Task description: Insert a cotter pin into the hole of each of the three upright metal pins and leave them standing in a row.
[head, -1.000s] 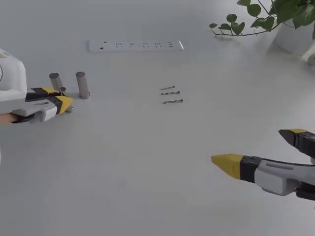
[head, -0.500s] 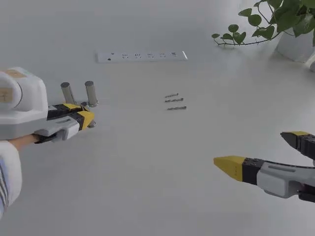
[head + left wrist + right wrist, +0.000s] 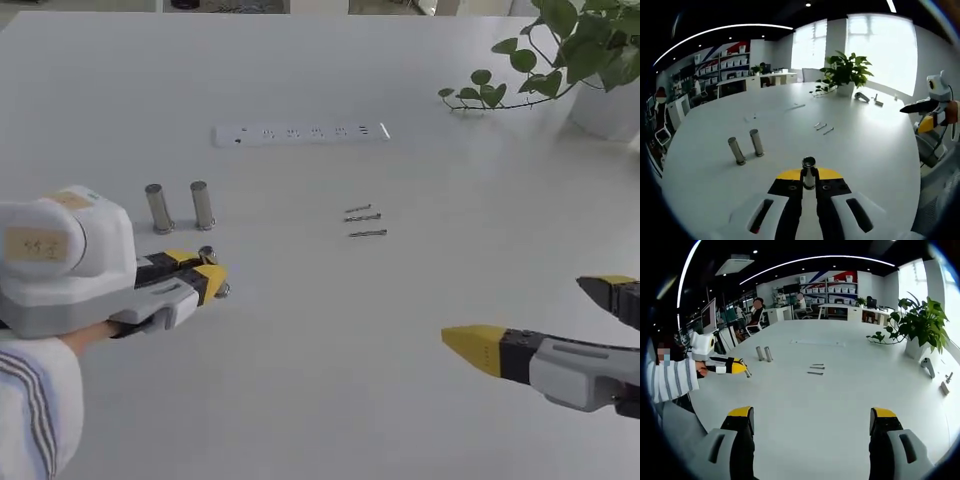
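The left gripper point(image 3: 213, 283) was clamped on one metal pin point(image 3: 809, 175), its jaws drawn narrow around the pin's shaft, with the pin's round top standing up just past the yellow tips. A second before, that gripper had been in among the row, right at the base of the pins on the near side of the power strip point(image 3: 300, 133). By this moment it had come away with the pin, farther from the power strip and toward the person. The pin's lower end looked clear of the white table point(image 3: 320, 400), though the head view did not settle that.

The other two standing pins point(image 3: 156, 208) had not shifted. They stood upright side by side, near each other but apart, on the near side of the power strip's left end. The three cotter pins point(image 3: 362, 217) also lay as before, loose in a short stack of parallel lines, on the near side of the power strip's right end. None of them was in a pin.

The right gripper point(image 3: 812, 415) hung with its jaws spread wide and nothing between them, well apart from the power strip on its near right, much as it had a second earlier.
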The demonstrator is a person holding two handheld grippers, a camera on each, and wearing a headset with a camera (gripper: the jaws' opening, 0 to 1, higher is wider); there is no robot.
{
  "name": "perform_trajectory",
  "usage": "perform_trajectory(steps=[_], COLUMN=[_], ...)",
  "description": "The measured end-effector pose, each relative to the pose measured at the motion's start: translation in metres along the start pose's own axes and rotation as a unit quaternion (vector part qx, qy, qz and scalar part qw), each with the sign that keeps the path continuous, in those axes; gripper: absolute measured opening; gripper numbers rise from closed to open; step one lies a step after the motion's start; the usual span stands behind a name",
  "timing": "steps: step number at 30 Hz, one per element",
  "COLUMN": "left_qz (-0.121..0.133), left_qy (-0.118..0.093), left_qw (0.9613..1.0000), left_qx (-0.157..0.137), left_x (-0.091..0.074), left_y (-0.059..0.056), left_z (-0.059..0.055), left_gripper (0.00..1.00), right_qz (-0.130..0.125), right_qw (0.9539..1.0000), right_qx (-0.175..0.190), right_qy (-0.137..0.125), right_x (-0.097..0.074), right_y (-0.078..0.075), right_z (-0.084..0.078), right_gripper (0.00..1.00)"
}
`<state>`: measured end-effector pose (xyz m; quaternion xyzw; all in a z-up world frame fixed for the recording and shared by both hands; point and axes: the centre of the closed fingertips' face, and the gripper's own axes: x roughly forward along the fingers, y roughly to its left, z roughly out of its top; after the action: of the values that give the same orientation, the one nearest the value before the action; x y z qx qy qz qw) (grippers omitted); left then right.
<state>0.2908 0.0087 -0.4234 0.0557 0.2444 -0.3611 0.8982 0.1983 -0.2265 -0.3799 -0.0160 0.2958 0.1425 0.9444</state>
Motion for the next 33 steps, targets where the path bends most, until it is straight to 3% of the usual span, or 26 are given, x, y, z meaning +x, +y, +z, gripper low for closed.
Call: perform_trajectory(steps=[8, 15, 23, 33], left_qz=[-0.001, -0.004, -0.003, -0.003], left_qy=[0.013, 0.026, 0.034, 0.036], left_qw=[0.9997, 0.9991, 0.9986, 0.9985], left_qx=[0.019, 0.034, 0.039, 0.041], left_x=[-0.001, 0.005, 0.011, 0.014], left_y=[-0.018, -0.026, -0.035, -0.038], left_z=[-0.010, -0.019, -0.026, -0.029], left_gripper=[0.05, 0.05, 0.05, 0.05], right_qz=[0.006, 0.009, 0.006, 0.007], right_qw=[1.0000, 0.9999, 1.0000, 1.0000], right_qx=[-0.001, -0.005, -0.007, -0.002], right_qy=[-0.005, -0.003, 0.001, 0.006], right_x=[-0.001, -0.002, -0.007, -0.007], right_y=[-0.002, -0.003, -0.009, -0.006], right_z=[0.002, 0.002, 0.001, -0.006], right_gripper=[0.94, 0.94, 0.94, 0.94])
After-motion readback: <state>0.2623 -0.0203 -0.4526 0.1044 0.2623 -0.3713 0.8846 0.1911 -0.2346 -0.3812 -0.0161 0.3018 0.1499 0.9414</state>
